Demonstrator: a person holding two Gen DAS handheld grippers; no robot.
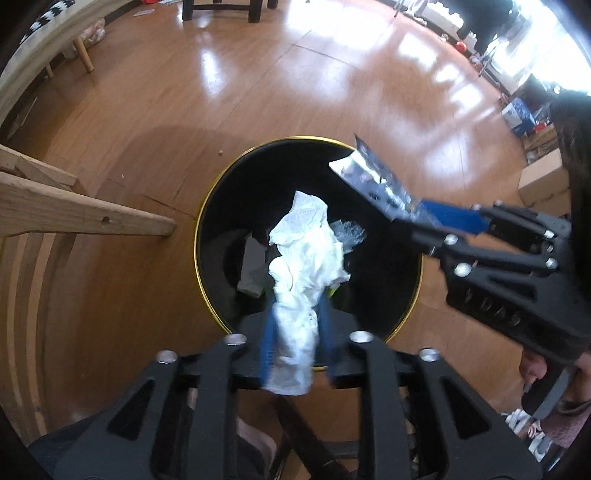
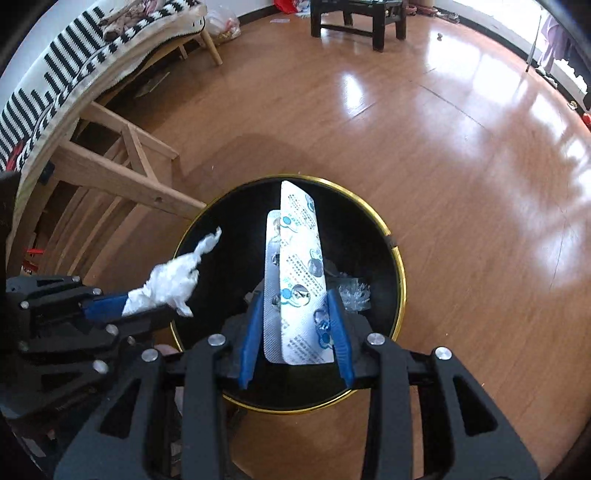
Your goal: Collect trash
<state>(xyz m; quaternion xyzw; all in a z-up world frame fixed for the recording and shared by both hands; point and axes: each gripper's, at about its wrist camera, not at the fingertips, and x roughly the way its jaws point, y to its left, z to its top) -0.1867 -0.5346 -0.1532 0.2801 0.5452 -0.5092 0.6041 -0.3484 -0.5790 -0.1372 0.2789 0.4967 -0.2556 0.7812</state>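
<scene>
Only the right wrist view shows the printed faces of the blister packs (image 2: 297, 280), two flat silver sheets overlapping, and the striped cloth (image 2: 74, 62) on the far left; only the left wrist view shows the crumpled white tissue (image 1: 303, 258) head-on and the cardboard boxes (image 1: 543, 184) at the far right. One black trash bin (image 1: 221, 221) with a gold rim stands on the wooden floor (image 1: 258, 92), holding a few scraps, among them a piece of clear plastic (image 2: 354, 293). The left gripper (image 1: 295, 332) is closed narrowly on the one tissue, which sticks out over the bin's opening. The right gripper (image 2: 295, 332) clamps the two packs between its blue fingers (image 2: 251, 332), also above the bin. A light wooden frame (image 2: 122, 173) stands just left of the bin, a dark table (image 2: 354, 18) far behind.
</scene>
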